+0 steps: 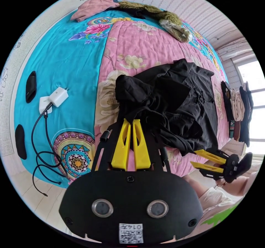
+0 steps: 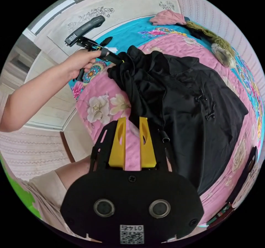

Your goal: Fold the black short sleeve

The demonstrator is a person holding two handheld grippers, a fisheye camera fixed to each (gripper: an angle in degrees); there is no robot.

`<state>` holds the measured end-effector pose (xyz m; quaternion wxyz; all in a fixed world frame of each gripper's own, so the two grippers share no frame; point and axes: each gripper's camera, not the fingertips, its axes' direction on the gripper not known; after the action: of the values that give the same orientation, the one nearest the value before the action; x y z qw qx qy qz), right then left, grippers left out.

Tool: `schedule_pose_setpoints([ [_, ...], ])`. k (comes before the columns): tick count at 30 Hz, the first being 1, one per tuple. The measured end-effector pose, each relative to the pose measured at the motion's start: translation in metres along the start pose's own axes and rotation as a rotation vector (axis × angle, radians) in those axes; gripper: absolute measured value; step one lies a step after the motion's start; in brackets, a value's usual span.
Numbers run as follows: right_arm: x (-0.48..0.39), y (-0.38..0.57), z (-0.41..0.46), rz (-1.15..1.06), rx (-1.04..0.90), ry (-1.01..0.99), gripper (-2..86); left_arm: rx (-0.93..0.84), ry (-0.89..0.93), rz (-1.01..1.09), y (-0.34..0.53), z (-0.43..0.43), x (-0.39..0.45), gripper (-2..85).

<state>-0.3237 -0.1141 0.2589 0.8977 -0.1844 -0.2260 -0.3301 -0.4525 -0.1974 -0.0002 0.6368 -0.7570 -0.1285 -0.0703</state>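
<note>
The left gripper (image 1: 132,120), low in the left gripper view, has its yellow jaws pressed together. The right gripper (image 2: 132,118) has jaws parted. A hand (image 2: 78,61) at upper left of the right gripper view grips the left gripper's handle.

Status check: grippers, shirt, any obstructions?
Left gripper shut on bunched black shirt, lifting it. Right gripper open at shirt edge. Charger and clothes stack lie apart from it.

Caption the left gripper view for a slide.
Left gripper shut on the bunched black shirt atop a pink floral quilt; right gripper open nearby.
</note>
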Motion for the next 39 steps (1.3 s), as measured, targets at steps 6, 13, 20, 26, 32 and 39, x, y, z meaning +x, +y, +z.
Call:
schedule_pose_setpoints([
  [6, 0.001, 0.014, 0.009, 0.115, -0.07, -0.161, 8.0, -0.009, 0.003, 0.007, -0.007, 0.004, 0.006, -1.0],
  [13, 0.072, -0.007, -0.016, 0.349, 0.115, -0.189, 5.6, -0.021, -0.016, 0.033, -0.009, 0.008, 0.01, -1.0],
  [20, 0.096, 0.014, -0.035, 0.424, 0.163, -0.289, 4.3, -0.019, -0.014, 0.035, -0.011, 0.012, 0.007, -1.0],
  [26, 0.056, 0.009, -0.008, 0.292, 0.007, -0.285, 8.1, -0.026, -0.012, 0.044, -0.012, 0.016, 0.001, -1.0],
  [32, 0.095, -0.011, 0.005, 0.52, 0.066, -0.379, 3.3, -0.028, -0.018, 0.059, -0.01, 0.018, -0.007, -1.0],
  [39, 0.082, 0.014, -0.052, 0.39, -0.007, -0.497, 0.4, -0.028, 0.031, 0.085, 0.0, 0.013, -0.023, -0.9],
])
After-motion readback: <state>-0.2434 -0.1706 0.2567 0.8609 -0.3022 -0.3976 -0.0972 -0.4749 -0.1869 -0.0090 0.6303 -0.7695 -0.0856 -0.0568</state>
